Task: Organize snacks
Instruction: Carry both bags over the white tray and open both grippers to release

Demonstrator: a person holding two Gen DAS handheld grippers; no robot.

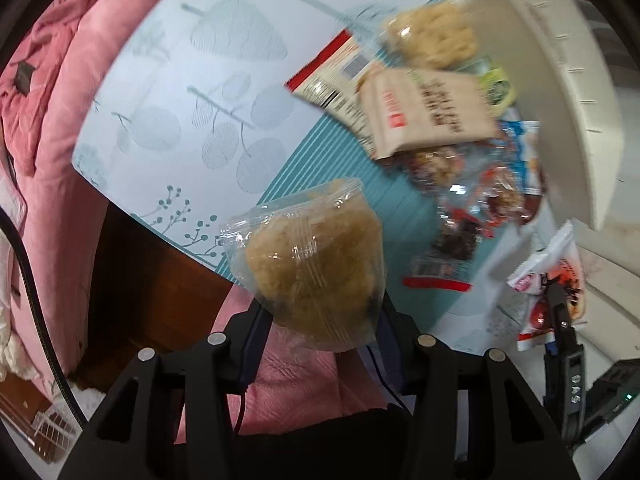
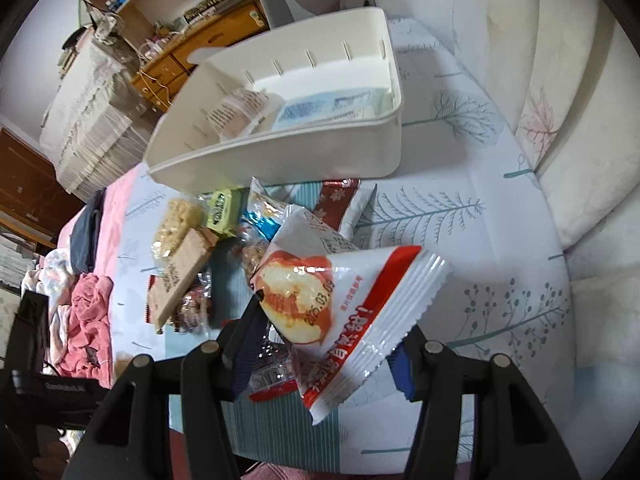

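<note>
Leaf-printed cloth (image 2: 460, 208) lies under us, with a snack pile (image 2: 224, 248) beside the white bin (image 2: 280, 160). Our left gripper (image 1: 316, 312) pinches a clear bagged cake (image 1: 312, 264); our right gripper (image 2: 328, 332) clamps a red-and-white packet (image 2: 360, 312), both lifted off the cloth.

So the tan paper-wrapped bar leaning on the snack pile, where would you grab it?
Judging by its pose, take the tan bar across its narrow width near the raised end by the puffed-rice pack, coming from above. It is long and flat, tilted on the pile, so its long edges look exposed while its lower end is crowded by wrappers.
</note>
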